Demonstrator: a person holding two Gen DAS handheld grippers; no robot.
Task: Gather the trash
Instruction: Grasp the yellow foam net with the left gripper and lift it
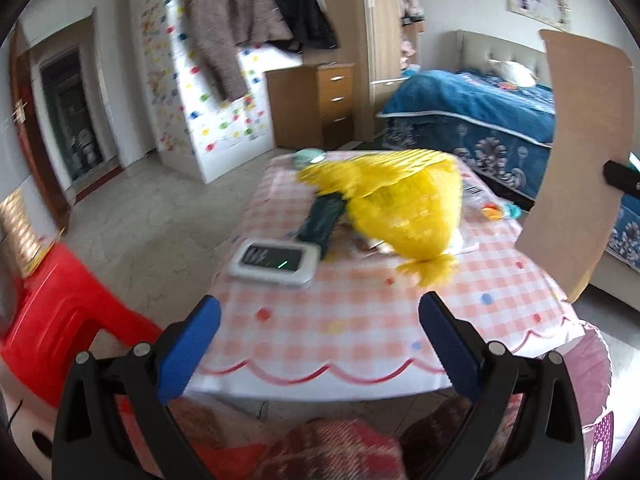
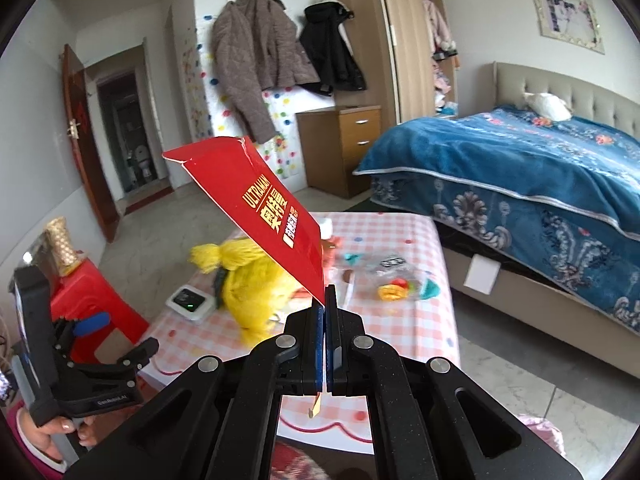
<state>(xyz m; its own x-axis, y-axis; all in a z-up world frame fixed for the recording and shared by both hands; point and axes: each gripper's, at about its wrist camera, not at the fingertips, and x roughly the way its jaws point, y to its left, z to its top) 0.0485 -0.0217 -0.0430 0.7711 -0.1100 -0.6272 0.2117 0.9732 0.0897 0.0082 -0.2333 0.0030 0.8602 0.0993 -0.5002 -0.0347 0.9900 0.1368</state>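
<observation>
Light: bright, even daylight in both views; no hard shadows.
Blur: left wrist view smeared throughout, worst on the yellow net bag ahead of the fingers.
Sharpness: right wrist view crisper; lettering on the red card rising from between the fingers reads clearly.
Distortion: strong fisheye bending, black corners.
Glare: walls beyond the fingertips washed pale.

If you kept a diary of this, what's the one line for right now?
right gripper: shut on red cardboard piece, held above table | left gripper: open, empty | yellow mesh bag: lying on table
</observation>
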